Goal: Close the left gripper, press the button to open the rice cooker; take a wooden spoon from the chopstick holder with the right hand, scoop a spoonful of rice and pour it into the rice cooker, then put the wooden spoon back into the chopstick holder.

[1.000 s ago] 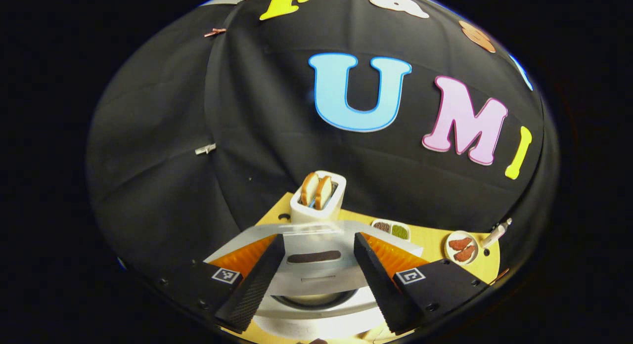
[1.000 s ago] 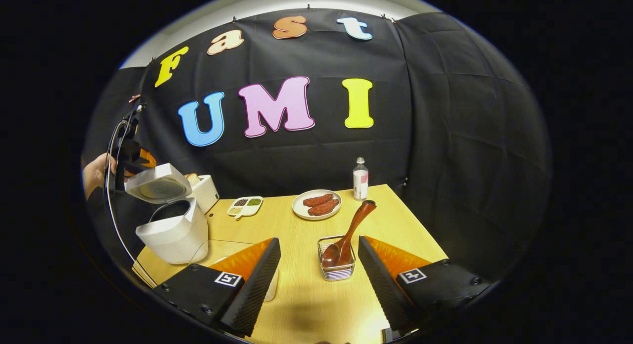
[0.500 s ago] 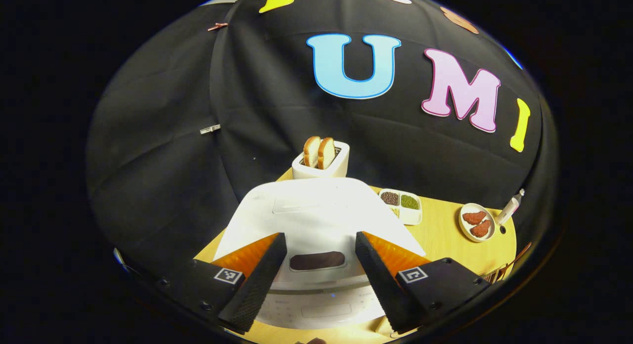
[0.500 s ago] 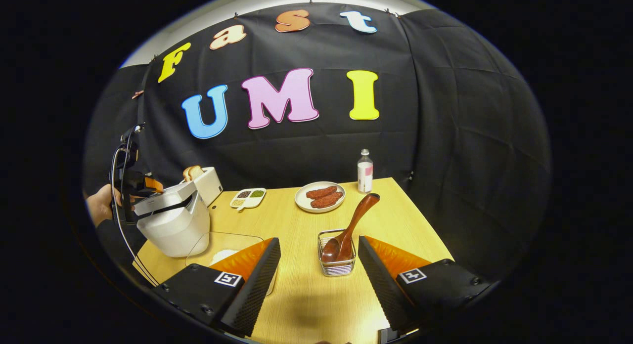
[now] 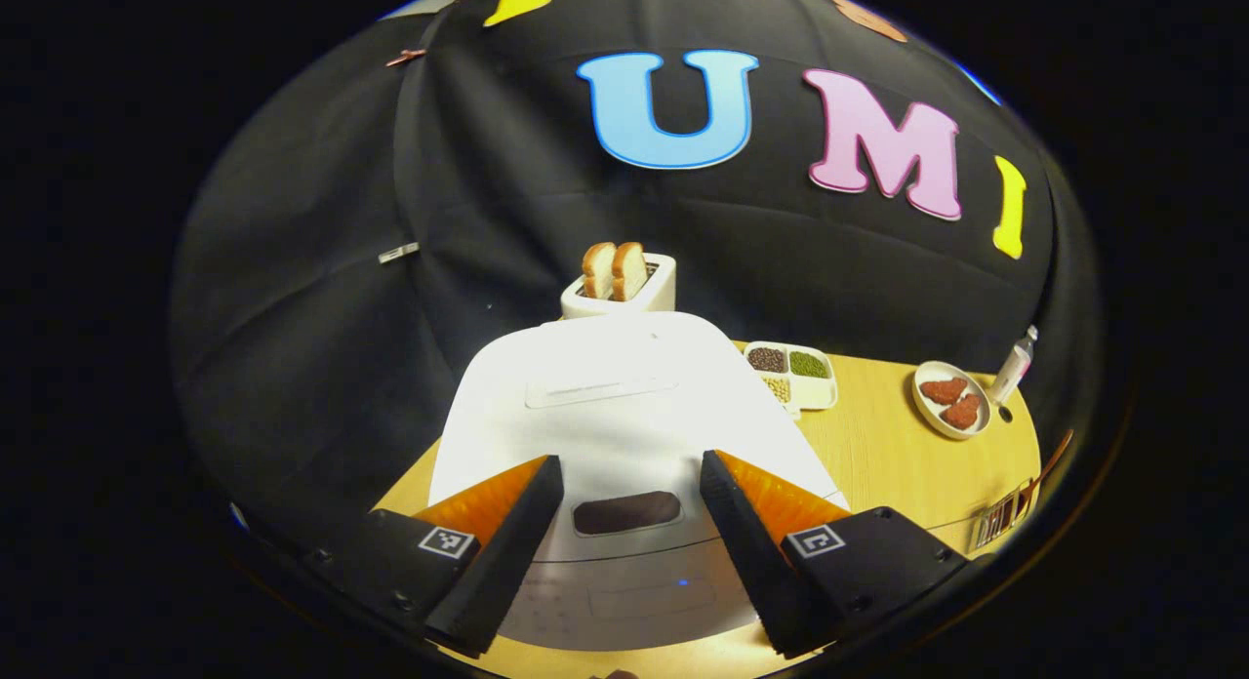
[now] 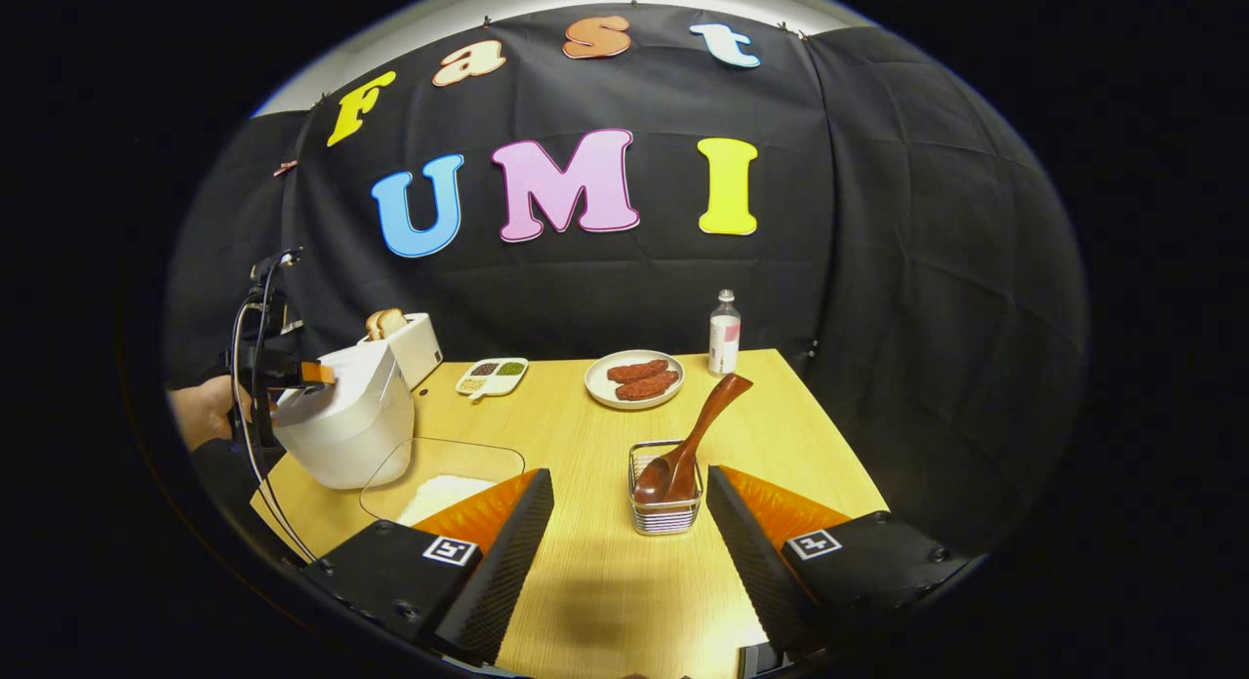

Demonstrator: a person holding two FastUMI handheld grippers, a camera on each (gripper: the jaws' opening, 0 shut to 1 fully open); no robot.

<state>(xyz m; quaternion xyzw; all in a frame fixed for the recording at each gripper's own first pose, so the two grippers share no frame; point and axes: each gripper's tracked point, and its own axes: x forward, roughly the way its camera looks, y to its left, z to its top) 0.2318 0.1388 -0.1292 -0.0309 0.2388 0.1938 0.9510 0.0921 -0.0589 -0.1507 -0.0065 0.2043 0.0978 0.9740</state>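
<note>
The white rice cooker (image 5: 624,416) stands with its lid down; a dark oblong button (image 5: 626,512) lies at the lid's front. My left gripper (image 5: 629,461) hovers open just above the lid, one finger on each side of the button. In the right gripper view the cooker (image 6: 342,425) is at the far left, with the left gripper (image 6: 293,372) and a hand (image 6: 200,411) at it. The wooden spoon (image 6: 688,450) leans in the wire chopstick holder (image 6: 664,518), bowl down. My right gripper (image 6: 629,474) is open, just short of the holder. A glass dish of rice (image 6: 439,479) lies beside the cooker.
A toaster with bread (image 5: 620,284) stands behind the cooker. On the wooden table (image 6: 585,581) there are a divided dish of beans (image 6: 491,375), a plate of meat (image 6: 634,379) and a small bottle (image 6: 724,333) toward the back. The booth's cloth wall closes the far and right sides.
The cooker's lid has gone from raised to fully down, and the left gripper came down with it. The right gripper has shifted only slightly; the spoon stays in the holder.
</note>
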